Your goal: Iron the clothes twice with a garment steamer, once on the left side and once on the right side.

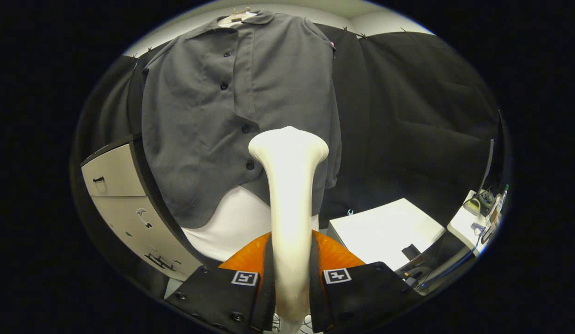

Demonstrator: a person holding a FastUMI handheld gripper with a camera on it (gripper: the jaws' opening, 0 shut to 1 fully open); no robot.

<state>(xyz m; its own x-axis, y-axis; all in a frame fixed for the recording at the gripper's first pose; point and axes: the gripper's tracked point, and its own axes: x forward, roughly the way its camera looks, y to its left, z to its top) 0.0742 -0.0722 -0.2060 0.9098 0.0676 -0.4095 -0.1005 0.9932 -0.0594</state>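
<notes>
A dark grey buttoned shirt hangs on a hanger in front of the black booth wall, over a white underlayer. My gripper is shut on the cream-white garment steamer, both fingers pressing its handle from the sides. The steamer stands upright between the fingers, its flared head close to the shirt's lower right part, just right of the button row. Whether the head touches the cloth I cannot tell.
A light grey panel with a black edge stands left of the shirt. A white box sits to the right of the steamer, and a small white table with cluttered items lies further right.
</notes>
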